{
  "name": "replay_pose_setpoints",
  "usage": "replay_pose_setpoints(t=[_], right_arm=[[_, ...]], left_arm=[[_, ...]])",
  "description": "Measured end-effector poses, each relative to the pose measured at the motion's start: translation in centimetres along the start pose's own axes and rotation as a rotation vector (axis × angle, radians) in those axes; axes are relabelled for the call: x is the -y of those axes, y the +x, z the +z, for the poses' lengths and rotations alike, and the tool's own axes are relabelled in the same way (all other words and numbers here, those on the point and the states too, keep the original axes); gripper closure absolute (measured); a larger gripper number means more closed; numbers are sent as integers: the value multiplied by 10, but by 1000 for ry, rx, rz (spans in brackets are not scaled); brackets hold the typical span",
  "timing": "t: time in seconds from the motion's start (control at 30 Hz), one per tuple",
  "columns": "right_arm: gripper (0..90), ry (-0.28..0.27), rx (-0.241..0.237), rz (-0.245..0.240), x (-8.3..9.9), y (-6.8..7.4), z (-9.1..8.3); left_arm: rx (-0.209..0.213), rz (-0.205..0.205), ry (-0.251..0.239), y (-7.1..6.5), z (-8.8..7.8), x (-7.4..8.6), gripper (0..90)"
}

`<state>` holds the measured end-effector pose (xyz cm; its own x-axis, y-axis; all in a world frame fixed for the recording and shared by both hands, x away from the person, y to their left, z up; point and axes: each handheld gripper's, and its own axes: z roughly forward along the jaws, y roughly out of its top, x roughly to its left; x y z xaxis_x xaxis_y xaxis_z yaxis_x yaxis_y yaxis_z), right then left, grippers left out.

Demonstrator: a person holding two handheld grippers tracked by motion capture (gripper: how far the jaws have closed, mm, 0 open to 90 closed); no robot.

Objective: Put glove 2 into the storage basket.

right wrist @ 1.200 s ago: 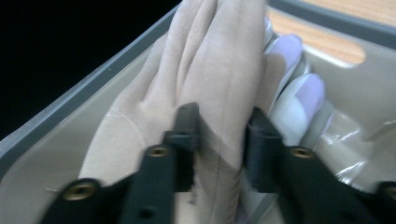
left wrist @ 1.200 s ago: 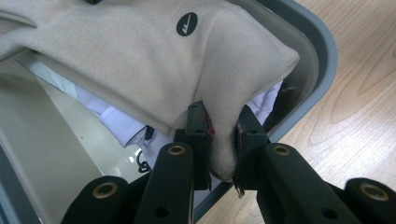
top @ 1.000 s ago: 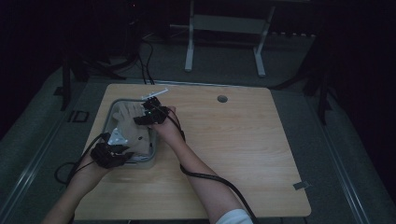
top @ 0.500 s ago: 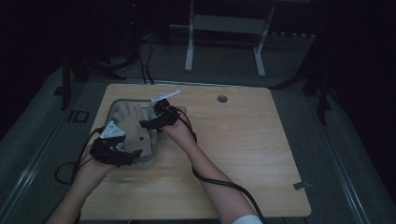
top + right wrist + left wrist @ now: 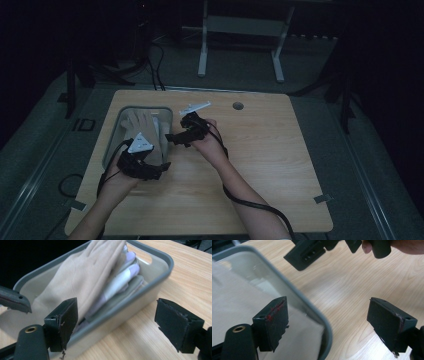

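Note:
A grey bin (image 5: 142, 107) stands on the left of the wooden table (image 5: 280, 165). In it lie a beige glove (image 5: 82, 277) and a pale white glove (image 5: 120, 282) beside it. My right gripper (image 5: 170, 137) hovers just outside the bin's right wall (image 5: 140, 297). Its jaws have just been opening and stand open with nothing held between them. My left gripper (image 5: 162, 167) is at the bin's near right corner, straddling the rim (image 5: 299, 305) above beige cloth (image 5: 237, 302). Its jaws have also just been opening and grip nothing.
A round cable hole (image 5: 238, 106) sits near the table's far edge. Bare wood stretches to the right of both hands. A white desk frame (image 5: 240, 25) stands on the floor beyond the table. Cables trail from both grippers toward the near edge.
Both hands have drawn to the right, away from the middle of the bin. The right gripper has left the bin's inside and is now beside its right wall.

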<state>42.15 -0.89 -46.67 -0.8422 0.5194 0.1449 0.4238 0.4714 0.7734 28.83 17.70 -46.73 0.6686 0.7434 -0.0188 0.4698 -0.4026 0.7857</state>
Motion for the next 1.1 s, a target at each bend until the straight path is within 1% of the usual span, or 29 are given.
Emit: replay_pose_setpoints(t=[0.13,0.4,0.5,0.63,0.67,0.8,0.9,0.93,1.03,1.1], right_arm=[[187,6,9,-6,11,-4,-9],[187,8,23,10,31,-14,-24],[189,6,34,23,39,-19,-30],[190,8,47,27,50,-24,-36],[190,10,48,26,53,-26,-38],[189,19,53,31,64,-31,-43],[190,12,54,48,72,-35,-48],[190,12,54,53,75,-36,-50],[190,22,63,57,85,-41,-54],[190,30,70,56,91,-44,-56]], left_arm=[[35,17,-1,-9,10,-3,177],[93,46,-17,-25,24,-7,176],[107,82,-14,-32,30,-8,176],[143,86,-21,-40,41,-7,176],[152,93,-20,-42,44,-7,176],[181,111,-8,-53,55,-7,177],[199,118,-6,-59,62,-7,176],[207,120,1,-61,65,-7,177],[226,121,10,-66,73,-4,176],[238,130,23,-69,78,-3,176]])
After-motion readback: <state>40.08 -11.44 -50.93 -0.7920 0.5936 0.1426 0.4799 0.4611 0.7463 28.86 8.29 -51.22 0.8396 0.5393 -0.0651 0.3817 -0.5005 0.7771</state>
